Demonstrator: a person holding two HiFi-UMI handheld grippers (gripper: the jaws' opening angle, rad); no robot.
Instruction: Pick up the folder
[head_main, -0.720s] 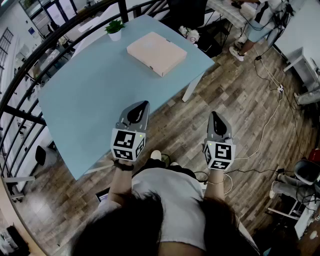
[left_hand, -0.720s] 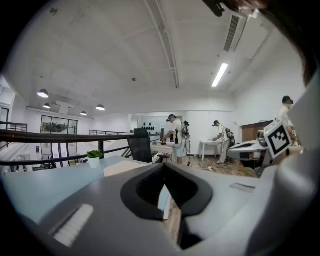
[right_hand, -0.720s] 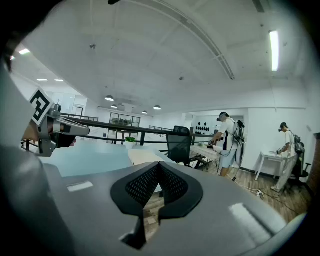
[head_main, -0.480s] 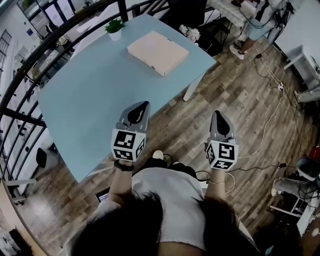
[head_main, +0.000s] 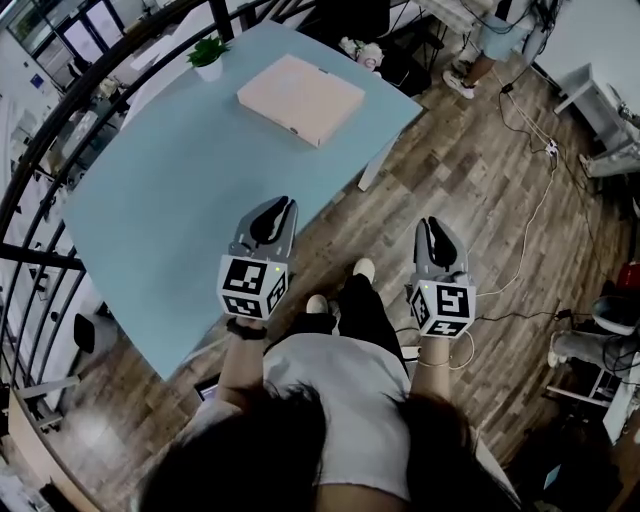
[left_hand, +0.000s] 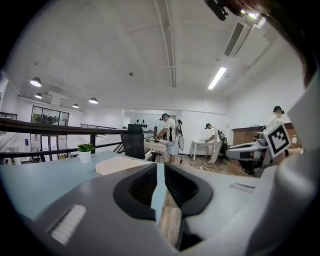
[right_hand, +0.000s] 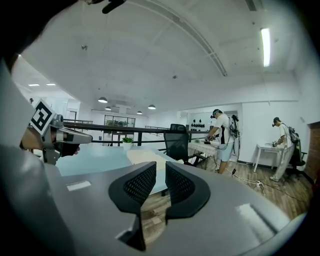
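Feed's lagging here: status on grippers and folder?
Left gripper and right gripper shut, empty. Folder flat on table's far end, untouched. Nothing in the way; potted plant stands apart.

Blue table (head_main: 150, 190) — folder (head_main: 300, 98), potted plant (head_main: 208, 55)

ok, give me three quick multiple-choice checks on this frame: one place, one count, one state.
1. The folder lies: A on the floor; B on the blue table; C on a chair.
2. Count of potted plants on the table: A none; B one; C three.
3. The left gripper and right gripper are: A both shut, empty; B both wide open; C both shut on the folder.
Key: B, head view shows it flat on the tabletop; B, a single plant stands at the far corner; A, each gripper view shows jaws closed, nothing between.
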